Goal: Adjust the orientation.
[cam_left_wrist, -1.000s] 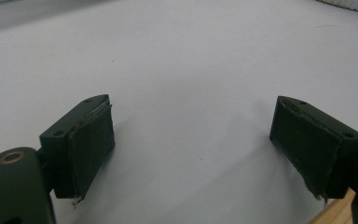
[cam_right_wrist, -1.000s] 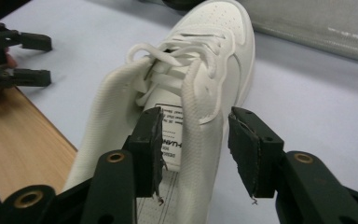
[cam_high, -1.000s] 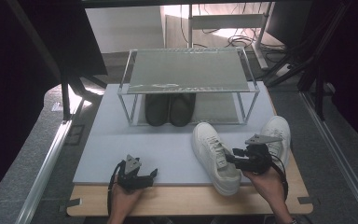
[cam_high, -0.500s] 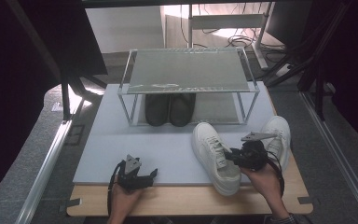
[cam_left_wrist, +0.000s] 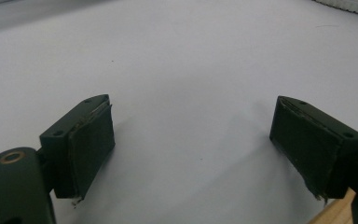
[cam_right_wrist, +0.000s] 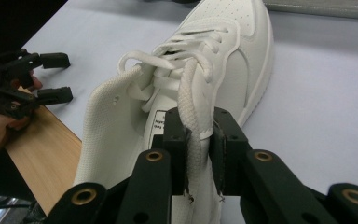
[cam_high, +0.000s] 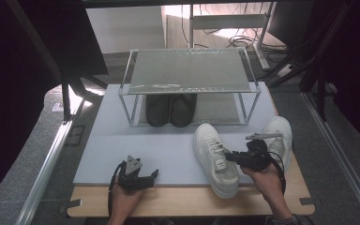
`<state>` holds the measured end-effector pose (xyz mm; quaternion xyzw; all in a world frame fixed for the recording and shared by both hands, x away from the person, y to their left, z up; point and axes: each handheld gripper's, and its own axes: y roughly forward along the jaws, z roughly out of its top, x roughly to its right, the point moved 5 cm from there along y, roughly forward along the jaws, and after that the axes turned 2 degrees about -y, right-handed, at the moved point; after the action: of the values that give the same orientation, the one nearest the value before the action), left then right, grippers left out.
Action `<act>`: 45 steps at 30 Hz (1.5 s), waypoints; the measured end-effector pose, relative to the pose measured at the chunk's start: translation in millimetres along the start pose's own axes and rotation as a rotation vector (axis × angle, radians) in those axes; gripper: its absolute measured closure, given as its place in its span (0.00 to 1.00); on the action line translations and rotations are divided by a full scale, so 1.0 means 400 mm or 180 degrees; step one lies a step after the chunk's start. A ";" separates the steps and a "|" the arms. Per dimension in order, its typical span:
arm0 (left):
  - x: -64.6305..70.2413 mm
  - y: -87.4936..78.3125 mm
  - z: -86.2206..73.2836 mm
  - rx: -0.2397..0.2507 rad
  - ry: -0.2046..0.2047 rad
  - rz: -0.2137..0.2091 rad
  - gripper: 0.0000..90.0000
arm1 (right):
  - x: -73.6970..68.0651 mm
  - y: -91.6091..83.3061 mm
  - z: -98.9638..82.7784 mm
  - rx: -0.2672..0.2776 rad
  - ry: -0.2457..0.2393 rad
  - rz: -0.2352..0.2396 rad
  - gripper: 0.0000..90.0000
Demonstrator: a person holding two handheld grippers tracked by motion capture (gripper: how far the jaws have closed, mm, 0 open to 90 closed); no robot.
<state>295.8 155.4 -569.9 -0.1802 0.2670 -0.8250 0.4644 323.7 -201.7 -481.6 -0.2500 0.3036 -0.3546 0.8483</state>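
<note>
— High view, what do we log first?
— We note the white sneaker (cam_high: 214,158) on the grey mat (cam_high: 168,150), near the right front corner; long axis runs front to back, toe toward the rack (cam_high: 187,75).
— Writing?
— We see a tongue label (cam_right_wrist: 157,122), print unreadable.
— Tools?
— Right gripper (cam_right_wrist: 199,140), just closing, clamps a lace (cam_right_wrist: 192,105); left gripper (cam_left_wrist: 191,140) gapes apart.

Wooden table (cam_high: 178,202) carries grey mat (cam_high: 168,150); on mat: two white sneakers (cam_high: 214,157), wire shoe rack (cam_high: 187,77).
</note>
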 end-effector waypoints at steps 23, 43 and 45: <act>0.000 0.000 0.000 0.0000 -0.0003 0.0001 0.15 | -0.040 0.023 0.031 0.0097 0.0524 0.1085 0.89; 0.000 0.000 0.000 -0.0001 0.0004 0.0002 0.15 | -0.030 0.010 0.075 0.0344 0.0736 0.1332 0.88; 0.000 0.000 0.000 -0.0002 0.0004 0.0003 0.15 | -0.029 0.008 0.078 0.0370 0.0772 0.1375 0.88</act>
<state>295.8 155.5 -569.9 -0.1797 0.2675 -0.8248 0.4645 340.3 -184.1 -458.2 -0.0858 0.4287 -0.2094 0.8746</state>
